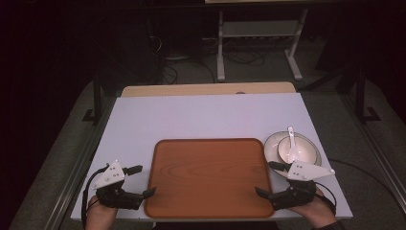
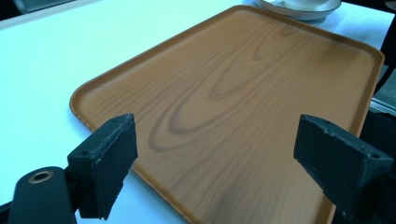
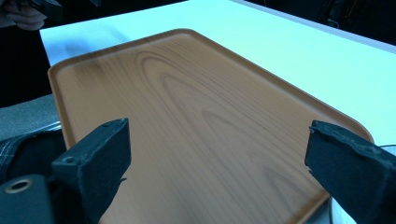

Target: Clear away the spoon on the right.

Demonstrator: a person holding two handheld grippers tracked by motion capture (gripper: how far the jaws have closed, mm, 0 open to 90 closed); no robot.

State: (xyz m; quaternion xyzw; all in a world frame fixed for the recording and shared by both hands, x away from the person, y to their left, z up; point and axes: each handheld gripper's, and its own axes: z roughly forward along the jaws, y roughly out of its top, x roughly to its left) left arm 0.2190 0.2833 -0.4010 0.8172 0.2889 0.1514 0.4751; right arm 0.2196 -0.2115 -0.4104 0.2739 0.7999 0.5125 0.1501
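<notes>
A rectangular wooden tray (image 1: 209, 176) with rounded corners, a low raised lip and bold grain rings lies flat near the front edge of the smooth white surface (image 1: 191, 117), bare of any load. Just beside its far right corner sits a round pale plate (image 1: 313, 147) carrying a white bowl (image 1: 287, 152) with a glossy white ceramic spoon (image 1: 291, 136) leaning in it. The left tool (image 1: 143, 181) hangs at the tray's left edge, its rough black padded jaws spread wide apart around nothing. The right tool (image 1: 267, 178) mirrors it at the tray's right edge, jaws likewise wide apart, just in front of the plate.
</notes>
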